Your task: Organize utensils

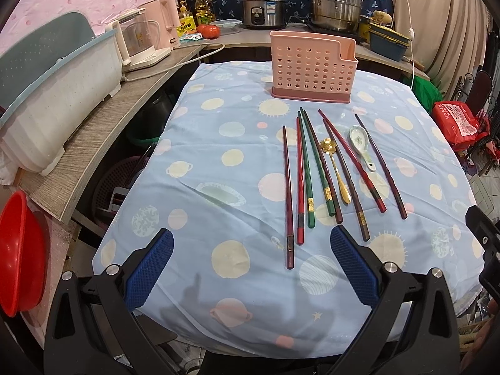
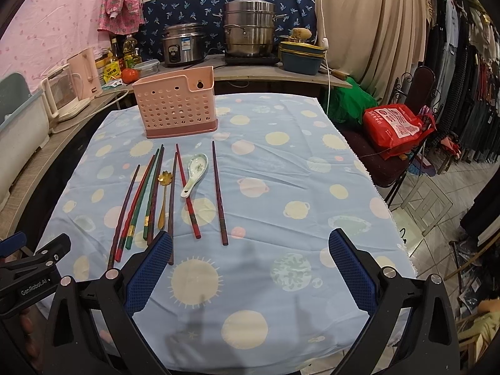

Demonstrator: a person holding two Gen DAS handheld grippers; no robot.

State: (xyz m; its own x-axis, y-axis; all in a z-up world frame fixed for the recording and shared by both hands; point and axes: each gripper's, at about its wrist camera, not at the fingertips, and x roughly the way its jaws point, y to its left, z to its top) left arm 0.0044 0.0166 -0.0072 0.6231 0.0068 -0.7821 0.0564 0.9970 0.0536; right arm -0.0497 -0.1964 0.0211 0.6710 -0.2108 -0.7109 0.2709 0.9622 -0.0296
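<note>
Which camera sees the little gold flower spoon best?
The left wrist view: the gold flower spoon looks bigger there, bowl to handle tip. The right wrist view shows it whole too, only smaller and farther off.

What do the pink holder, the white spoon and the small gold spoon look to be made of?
Pink holder: most likely moulded plastic, matte, with thin walls and even round holes.
White spoon: probably glazed ceramic, with a glossy white surface and a green painted pattern in the bowl.
Gold spoon: apparently gold-toned metal, shiny, with a thin stem and a flower-shaped bowl.
</note>
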